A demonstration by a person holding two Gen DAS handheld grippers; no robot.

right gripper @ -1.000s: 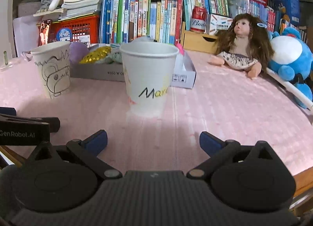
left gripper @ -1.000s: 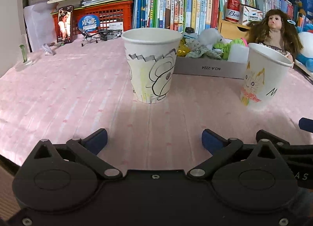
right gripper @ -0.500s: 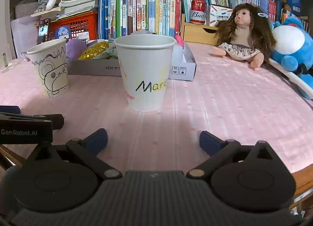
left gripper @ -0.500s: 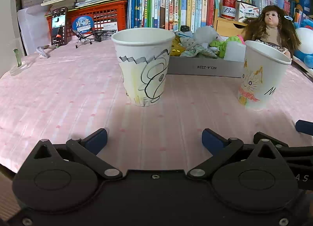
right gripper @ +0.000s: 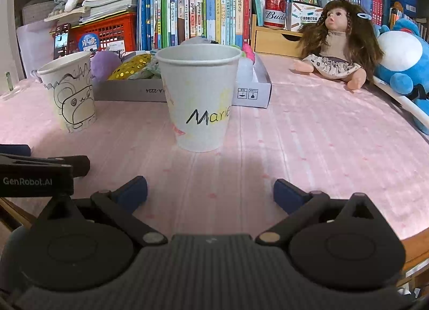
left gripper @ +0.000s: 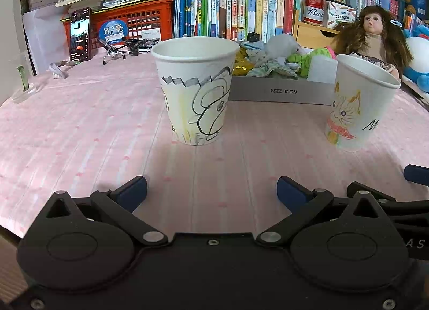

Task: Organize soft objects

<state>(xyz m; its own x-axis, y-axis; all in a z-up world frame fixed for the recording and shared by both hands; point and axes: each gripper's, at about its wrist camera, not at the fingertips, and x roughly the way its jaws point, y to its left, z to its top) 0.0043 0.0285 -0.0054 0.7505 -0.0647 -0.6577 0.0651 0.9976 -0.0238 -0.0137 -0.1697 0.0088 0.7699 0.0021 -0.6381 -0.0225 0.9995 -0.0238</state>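
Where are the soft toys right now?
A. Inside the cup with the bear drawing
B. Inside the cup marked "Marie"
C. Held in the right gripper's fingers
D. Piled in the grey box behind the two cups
D: the soft toys lie heaped in the grey box behind both cups, while the right gripper and the left gripper are open and hold nothing.

You see soft toys heaped in the grey box, just behind two upright, empty paper cups: bear-drawing cup and cat-drawing cup.
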